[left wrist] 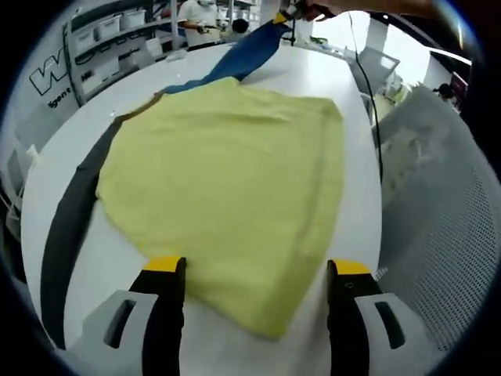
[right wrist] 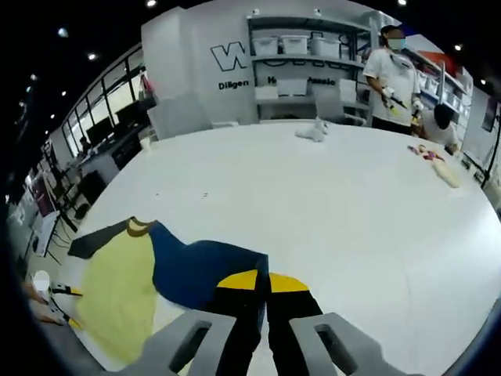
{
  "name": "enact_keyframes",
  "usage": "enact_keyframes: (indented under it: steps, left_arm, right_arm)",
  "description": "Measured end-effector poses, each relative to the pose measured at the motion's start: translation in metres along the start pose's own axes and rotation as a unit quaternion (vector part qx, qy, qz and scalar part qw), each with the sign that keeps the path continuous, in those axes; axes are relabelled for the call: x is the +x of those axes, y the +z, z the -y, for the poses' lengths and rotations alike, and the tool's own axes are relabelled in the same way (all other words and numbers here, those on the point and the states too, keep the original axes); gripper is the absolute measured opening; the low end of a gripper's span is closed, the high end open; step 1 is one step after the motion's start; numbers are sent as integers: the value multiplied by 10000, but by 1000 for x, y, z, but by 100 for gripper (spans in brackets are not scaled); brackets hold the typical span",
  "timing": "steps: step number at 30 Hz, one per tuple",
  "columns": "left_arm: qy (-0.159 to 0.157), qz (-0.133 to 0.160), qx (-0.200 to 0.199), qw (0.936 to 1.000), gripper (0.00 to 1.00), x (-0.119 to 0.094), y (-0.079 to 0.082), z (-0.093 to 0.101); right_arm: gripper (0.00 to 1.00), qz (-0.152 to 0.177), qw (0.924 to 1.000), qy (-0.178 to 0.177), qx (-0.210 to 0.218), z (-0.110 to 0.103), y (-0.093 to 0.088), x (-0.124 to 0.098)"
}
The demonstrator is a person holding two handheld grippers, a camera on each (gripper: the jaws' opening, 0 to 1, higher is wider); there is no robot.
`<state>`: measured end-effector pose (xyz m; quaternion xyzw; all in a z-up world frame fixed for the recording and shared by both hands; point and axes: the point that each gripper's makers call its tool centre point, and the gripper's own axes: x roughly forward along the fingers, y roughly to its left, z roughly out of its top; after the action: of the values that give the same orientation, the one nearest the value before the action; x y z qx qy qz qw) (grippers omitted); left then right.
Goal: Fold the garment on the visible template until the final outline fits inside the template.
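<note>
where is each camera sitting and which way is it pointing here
Left gripper view: rides the left gripper, jaws open, looking down along the white table over the yellow garment body; the right gripper holds the blue sleeve at the far end.
Right gripper view: rides the right gripper, jaws shut on the blue sleeve, facing across the table toward shelves.
Shared: the garment, the table.

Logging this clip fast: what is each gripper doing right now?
Left gripper: open, jaws apart over the yellow-green fabric garment.
Right gripper: shut on the garment's blue sleeve.
</note>
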<state>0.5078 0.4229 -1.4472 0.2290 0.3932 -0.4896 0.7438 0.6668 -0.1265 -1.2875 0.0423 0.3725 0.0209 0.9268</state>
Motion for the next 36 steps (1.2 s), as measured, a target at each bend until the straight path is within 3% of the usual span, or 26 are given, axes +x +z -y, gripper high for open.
enact_keyframes:
  steps: [10,17,25,36]
  left_arm:
    - [-29,-186,-72,9998,80,2,2,0]
    - [-58,-239,-95,9997,80,2,1,-1]
    - [-24,-270,-98,9996,80,3,2,-2]
    - [40,-200,-146,9997,81,4,4,-4]
  right_arm:
    - [0,-231,9991,57,341,26,-34,27]
    - [0,-444,9987,-86,254,43,-61,40]
    - [0,-1030,9930,-422,396,59,-113,49]
    - [0,-1140,9924,-458,92,64,-127,49]
